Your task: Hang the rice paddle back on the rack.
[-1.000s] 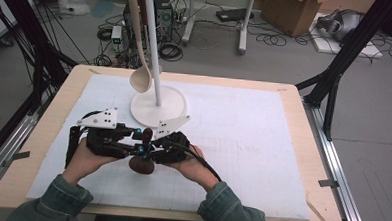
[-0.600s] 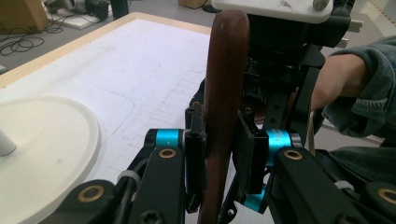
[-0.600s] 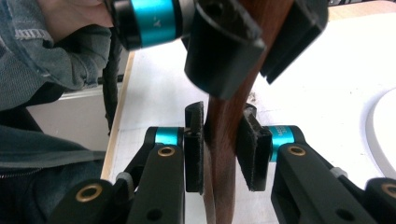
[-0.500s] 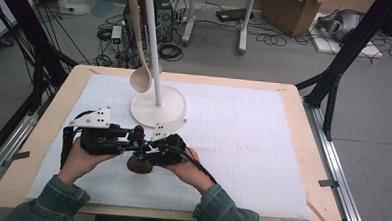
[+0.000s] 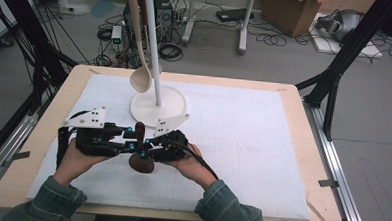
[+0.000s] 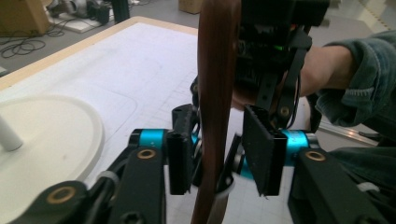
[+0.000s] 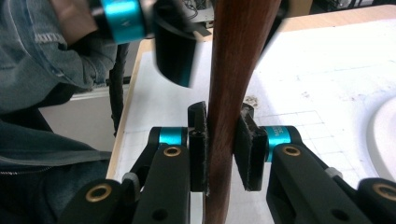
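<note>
Spoon (image 7: 233, 93) stands upright, clamped in the right tongs (image 7: 223, 149) so it stays steady. Left tongs (image 6: 219, 156), just opening, straddle its handle loosely, pads clear, probably to regrip

Person w/ two handheld grippers, denim-type sleeves

Both sleeves (image 5: 55, 197) blue-grey denim w/ stitched cuffs. Left gripper (image 6: 219, 158): black body, flat black pads, cyan anodised collars behind each jaw, brass-coloured pivot bushings, black linkage arms. Right gripper (image 7: 220, 149): same build, black arms, cyan collars, one w/ small printed text, too small to read, brass rivets, worn edges on pads. In high view each carries a grey three-cornered plate w/ dark dots on top; black cable trails off each, blue accents near the tips.
</note>
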Tool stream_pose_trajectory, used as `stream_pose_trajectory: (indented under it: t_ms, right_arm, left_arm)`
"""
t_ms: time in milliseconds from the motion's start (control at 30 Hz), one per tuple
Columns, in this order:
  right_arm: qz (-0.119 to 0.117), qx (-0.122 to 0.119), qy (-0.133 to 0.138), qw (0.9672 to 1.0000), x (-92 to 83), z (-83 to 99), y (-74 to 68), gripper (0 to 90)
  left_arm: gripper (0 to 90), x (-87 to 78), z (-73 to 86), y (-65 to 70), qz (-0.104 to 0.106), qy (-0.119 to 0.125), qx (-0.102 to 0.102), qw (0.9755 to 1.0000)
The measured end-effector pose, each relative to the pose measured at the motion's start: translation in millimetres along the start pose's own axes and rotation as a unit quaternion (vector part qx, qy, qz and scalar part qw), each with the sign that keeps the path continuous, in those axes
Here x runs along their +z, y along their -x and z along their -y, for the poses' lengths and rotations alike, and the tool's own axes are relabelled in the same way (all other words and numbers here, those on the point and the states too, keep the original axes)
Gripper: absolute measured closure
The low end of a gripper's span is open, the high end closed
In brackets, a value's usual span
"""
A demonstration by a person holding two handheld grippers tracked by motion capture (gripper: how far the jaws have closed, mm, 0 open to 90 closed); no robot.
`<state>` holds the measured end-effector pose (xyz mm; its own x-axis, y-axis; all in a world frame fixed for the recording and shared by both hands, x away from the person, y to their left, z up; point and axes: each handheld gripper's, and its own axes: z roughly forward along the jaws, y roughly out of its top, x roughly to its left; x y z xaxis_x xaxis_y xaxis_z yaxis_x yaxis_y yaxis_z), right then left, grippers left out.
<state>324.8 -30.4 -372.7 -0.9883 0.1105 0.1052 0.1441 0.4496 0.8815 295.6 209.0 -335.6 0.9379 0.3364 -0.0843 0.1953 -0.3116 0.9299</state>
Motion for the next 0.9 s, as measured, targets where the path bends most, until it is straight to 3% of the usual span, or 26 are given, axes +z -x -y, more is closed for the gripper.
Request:
stream_pose_trajectory:
  t_ms: [400,900]
  right_arm:
    - [0.010,0.019,-0.005,0.9998,-29.5,-12.7,23.1,77.8]
    - [0.034,0.024,0.012,0.9991,-54.3,-40.6,49.8,77.8]
  left_arm:
    - [43.7,-14.1,20.9,-1.0,-0.045,0.001,-0.018,0.9988]
    - [29.1,-23.3,51.5,-7.9,-0.105,-0.011,-0.044,0.9934]
